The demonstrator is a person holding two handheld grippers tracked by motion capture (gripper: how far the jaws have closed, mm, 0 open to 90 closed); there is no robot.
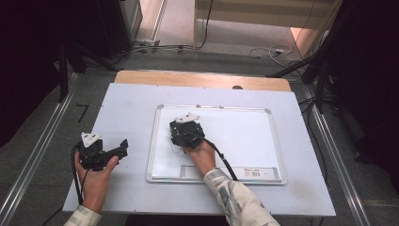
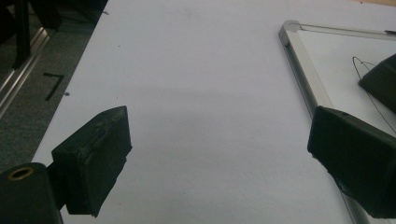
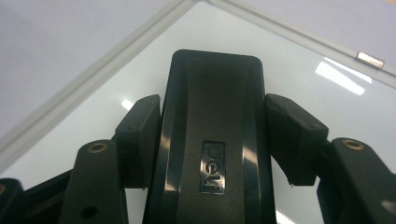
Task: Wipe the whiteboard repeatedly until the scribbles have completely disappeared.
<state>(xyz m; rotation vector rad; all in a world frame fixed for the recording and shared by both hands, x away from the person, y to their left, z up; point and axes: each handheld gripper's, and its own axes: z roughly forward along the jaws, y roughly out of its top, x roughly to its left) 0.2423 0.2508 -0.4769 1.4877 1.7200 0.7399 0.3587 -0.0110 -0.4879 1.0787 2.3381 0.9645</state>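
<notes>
White tabletop carries a whiteboard; right gripper pinches a black eraser lengthwise, probably over marks at its left edge, left gripper spread beside it.

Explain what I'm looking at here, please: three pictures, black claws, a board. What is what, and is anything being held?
No robot arm here: a person holds a hand-held two-jaw gripper in each hand. The high view looks down on the table from above the person's side. The other two come from cameras riding on the grippers, looking along their black jaws.

On the table lies a whiteboard with a metal frame; a thin pen line shows near its left edge in the left gripper view.

The right gripper, over the board's left part, is shut on a black whiteboard eraser; both pads press its sides.

The left gripper sits left of the board with its jaws wide open and nothing between them.
</notes>
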